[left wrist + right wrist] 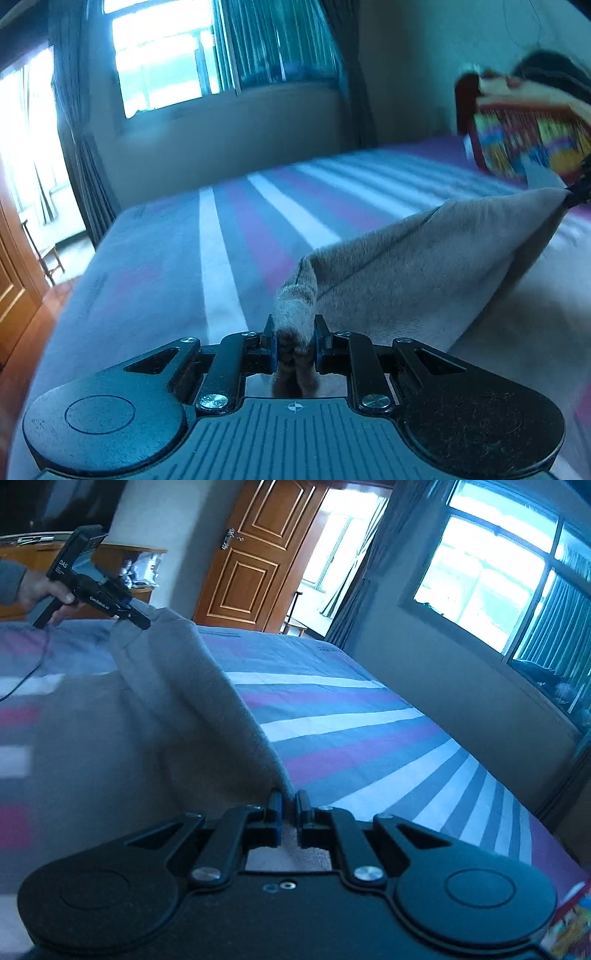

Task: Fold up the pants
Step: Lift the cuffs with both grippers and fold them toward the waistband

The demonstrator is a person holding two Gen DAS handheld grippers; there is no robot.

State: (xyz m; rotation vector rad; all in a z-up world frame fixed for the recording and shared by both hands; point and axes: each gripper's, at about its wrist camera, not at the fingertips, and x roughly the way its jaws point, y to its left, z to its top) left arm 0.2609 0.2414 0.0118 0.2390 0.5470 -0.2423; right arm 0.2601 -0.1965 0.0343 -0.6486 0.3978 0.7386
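Observation:
The grey pants (pixel 424 266) hang stretched between both grippers above the striped bed (pixel 236 229). My left gripper (pixel 294 332) is shut on a bunched corner of the pants. The right gripper's tip shows at the far right of the left wrist view (pixel 576 194), holding the other corner. In the right wrist view my right gripper (pixel 290 806) is shut on an edge of the pants (pixel 177 686). The left gripper (pixel 142 622), in a hand, pinches the far corner. The lower part of the pants drapes down onto the bed.
The bed (pixel 369 731) has a striped blue, purple and white sheet. A colourful patterned pillow (pixel 528 144) lies at the headboard end. A wooden door (pixel 255 561), windows with curtains (pixel 177 59) and a wooden cabinet (pixel 110 561) surround the bed.

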